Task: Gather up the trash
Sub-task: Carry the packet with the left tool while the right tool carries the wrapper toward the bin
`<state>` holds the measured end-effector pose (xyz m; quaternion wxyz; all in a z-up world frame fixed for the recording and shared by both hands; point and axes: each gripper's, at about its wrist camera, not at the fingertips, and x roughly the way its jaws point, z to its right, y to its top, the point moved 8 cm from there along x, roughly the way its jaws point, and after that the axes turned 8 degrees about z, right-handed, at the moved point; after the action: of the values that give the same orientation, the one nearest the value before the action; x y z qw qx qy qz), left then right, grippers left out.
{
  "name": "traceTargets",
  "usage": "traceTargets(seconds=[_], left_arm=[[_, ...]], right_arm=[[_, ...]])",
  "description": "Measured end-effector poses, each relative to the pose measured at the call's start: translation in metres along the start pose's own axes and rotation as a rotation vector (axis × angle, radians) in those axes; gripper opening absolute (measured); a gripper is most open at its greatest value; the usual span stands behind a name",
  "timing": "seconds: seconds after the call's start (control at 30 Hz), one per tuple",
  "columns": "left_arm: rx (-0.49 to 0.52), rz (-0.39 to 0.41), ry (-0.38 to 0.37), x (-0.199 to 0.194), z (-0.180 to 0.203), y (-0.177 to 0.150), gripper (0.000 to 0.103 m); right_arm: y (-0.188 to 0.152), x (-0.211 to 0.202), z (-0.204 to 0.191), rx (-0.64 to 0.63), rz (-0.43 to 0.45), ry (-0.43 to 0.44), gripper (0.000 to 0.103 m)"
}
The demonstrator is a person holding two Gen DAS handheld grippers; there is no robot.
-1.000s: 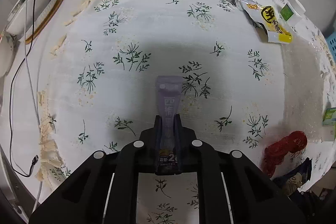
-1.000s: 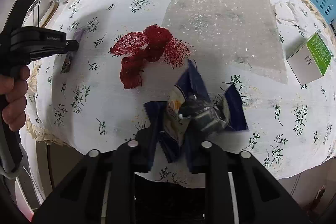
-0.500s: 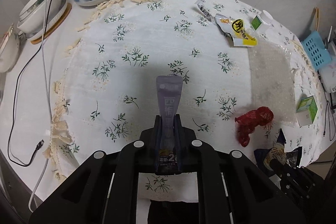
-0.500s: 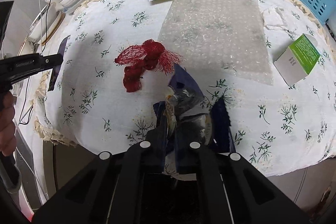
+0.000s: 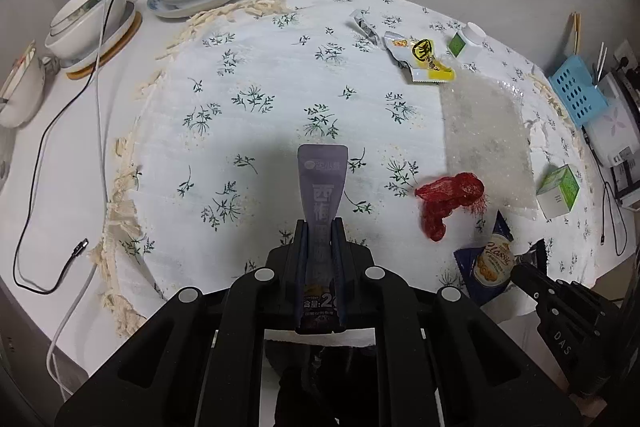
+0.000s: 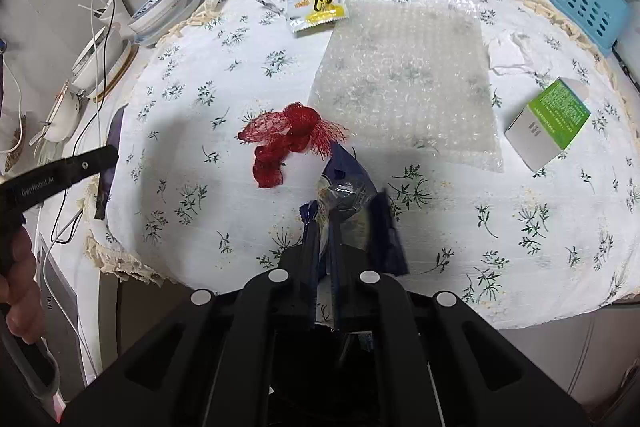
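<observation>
- The floral tablecloth (image 6: 440, 227) is far from cleared: no bin is seen in either view.
- A bubble-wrap sheet (image 6: 404, 75) is left lying flat, the biggest piece outstanding.
- A green-and-white box (image 6: 548, 125) is left beside it, near the cloth's right edge.
- A red net bag (image 6: 288, 143) is left bunched mid-table.
- A yellow wrapper (image 6: 318, 11) is left at the far side.
- A blue snack bag (image 6: 352, 211) is clamped in the right gripper (image 6: 324, 267) and held off the cloth.
- A grey sachet (image 5: 322, 211) is pinched upright in the left gripper (image 5: 320, 267), clear of the table.
</observation>
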<state>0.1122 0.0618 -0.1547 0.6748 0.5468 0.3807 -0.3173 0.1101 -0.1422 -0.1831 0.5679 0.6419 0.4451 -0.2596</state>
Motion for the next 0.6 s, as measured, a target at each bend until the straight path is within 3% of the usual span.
traceTargets(seconds=[0.33, 0.37, 0.43, 0.6], left_arm=[[-0.005, -0.018, -0.011, -0.005, 0.006, -0.027, 0.011], [-0.003, -0.020, -0.011, -0.005, 0.006, -0.029, 0.011], [0.001, -0.022, -0.010, -0.006, 0.005, -0.032, 0.011], [0.002, -0.026, -0.003, -0.006, 0.002, -0.037, 0.011]], right_arm=[[-0.001, 0.006, 0.009, 0.019, -0.023, -0.021, 0.008], [-0.001, 0.010, 0.010, 0.025, -0.035, -0.033, 0.025], [0.001, 0.015, 0.013, 0.056, -0.048, -0.039, 0.047], [0.007, 0.032, 0.015, 0.071, -0.073, -0.078, 0.048]])
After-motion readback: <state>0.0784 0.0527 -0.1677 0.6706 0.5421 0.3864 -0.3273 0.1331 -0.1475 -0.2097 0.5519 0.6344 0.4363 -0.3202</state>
